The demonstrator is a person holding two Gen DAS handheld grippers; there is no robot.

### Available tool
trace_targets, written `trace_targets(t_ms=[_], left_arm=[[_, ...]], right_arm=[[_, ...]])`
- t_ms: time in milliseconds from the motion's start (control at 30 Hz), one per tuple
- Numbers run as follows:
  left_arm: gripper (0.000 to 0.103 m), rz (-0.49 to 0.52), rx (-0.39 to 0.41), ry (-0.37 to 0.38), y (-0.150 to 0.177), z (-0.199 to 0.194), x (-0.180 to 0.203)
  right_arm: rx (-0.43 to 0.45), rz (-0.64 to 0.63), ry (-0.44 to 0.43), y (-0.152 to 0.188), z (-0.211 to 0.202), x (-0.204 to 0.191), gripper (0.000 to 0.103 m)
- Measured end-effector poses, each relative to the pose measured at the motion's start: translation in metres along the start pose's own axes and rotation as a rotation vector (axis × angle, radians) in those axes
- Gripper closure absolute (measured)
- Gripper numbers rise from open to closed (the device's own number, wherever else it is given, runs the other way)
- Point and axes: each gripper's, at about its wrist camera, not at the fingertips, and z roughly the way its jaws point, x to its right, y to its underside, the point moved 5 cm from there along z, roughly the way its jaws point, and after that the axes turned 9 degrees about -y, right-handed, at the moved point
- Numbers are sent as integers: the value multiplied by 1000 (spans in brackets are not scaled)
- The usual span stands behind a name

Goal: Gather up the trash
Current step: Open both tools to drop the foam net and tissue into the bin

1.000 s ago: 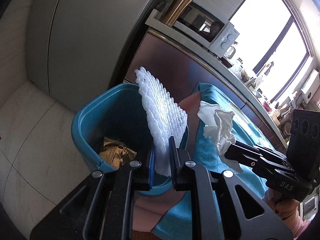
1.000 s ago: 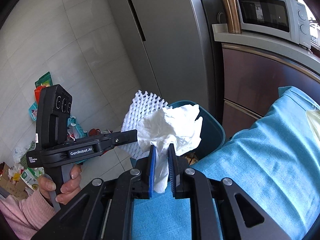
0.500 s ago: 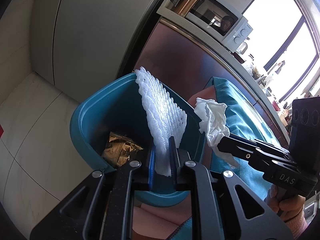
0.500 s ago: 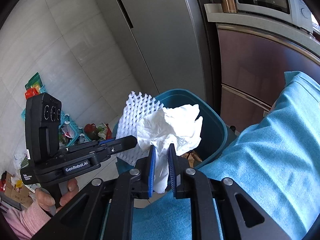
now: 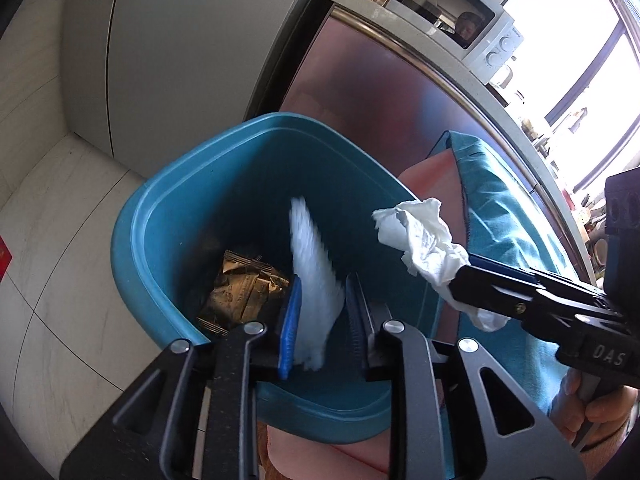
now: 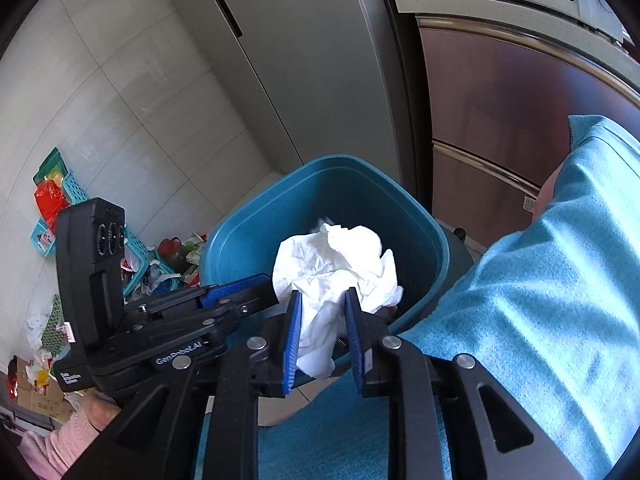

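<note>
Fingers (image 5: 291, 320) parted, foam net (image 5: 316, 280) loose between, over bin (image 5: 132, 232).

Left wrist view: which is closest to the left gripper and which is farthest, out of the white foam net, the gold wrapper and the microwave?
From the left gripper:
1. White foam net, right between its opened fingers, over the teal bin.
2. Gold wrapper, down inside the bin, just to the left.
3. Microwave, far off on the counter, top right.

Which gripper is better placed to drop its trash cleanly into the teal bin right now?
Left. The left gripper sits over the teal bin, jaws just opened, foam net slipping inside. The right gripper, also opening, holds the crumpled tissue nearer the rim.
</note>
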Motion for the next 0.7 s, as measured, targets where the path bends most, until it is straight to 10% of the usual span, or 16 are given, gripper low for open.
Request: trace_targets(t_ms=[700], left_arm=[[72, 66, 128, -4, 5, -48, 18]], right_arm=[[89, 18, -22, 9, -25, 15, 75]])
